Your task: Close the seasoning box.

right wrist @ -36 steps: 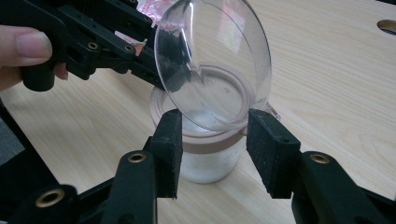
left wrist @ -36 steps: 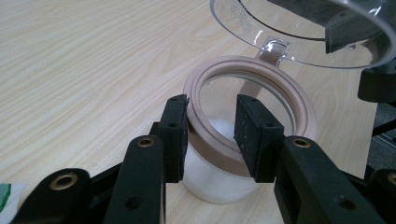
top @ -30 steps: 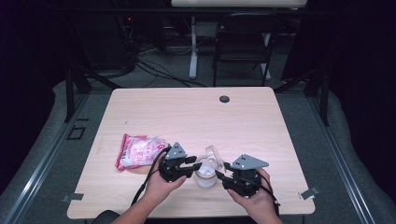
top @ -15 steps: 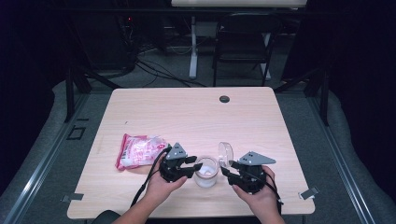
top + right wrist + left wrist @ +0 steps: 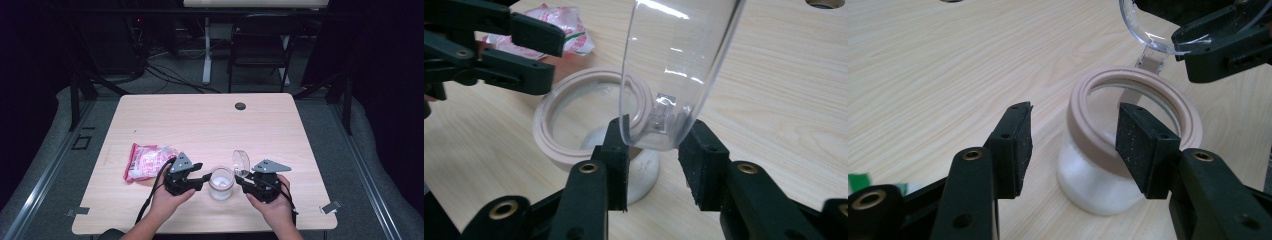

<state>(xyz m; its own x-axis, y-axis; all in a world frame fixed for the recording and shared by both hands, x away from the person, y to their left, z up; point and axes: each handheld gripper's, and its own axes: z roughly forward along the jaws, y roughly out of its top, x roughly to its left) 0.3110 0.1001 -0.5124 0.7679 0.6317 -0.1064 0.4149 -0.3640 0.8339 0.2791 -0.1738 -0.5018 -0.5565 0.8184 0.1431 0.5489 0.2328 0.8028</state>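
in the left gripper view, the left gripper (image 5: 1073, 145) has its two black jaws apart in the lower half of the frame, one either side of the near rim of a small jar (image 5: 1128, 145). the padded fingers (image 5: 1015, 147) stand a little clear of the glass, gripping nothing. the jar sits upright at centre right, with a pinkish seal ring around its open mouth and white powder in its lower half.

in the right gripper view, the right gripper (image 5: 651, 160) has its jaws rising from the bottom centre, closed on the lower edge of a clear hinged lid (image 5: 674, 65). the lid stands raised, filling the upper middle of the frame, with the open jar (image 5: 589, 125) just behind and left of it. the left gripper (image 5: 494, 45) reaches in from the upper left.

in the high view, both grippers sit low in the frame near the front edge of a pale wooden table (image 5: 200, 125). the left gripper (image 5: 200, 177) is just left of the jar (image 5: 221, 182), the right gripper (image 5: 242, 177) just right of it, with the lid (image 5: 241, 161) tilted up between them. a hand (image 5: 170, 197) holds the left gripper, another hand (image 5: 272, 205) the right. a pink and white packet (image 5: 147, 161) lies flat to the left, beside the left gripper. a small dark round grommet (image 5: 240, 106) sits near the table's far edge. a dark chair (image 5: 260, 45) stands on the floor beyond.
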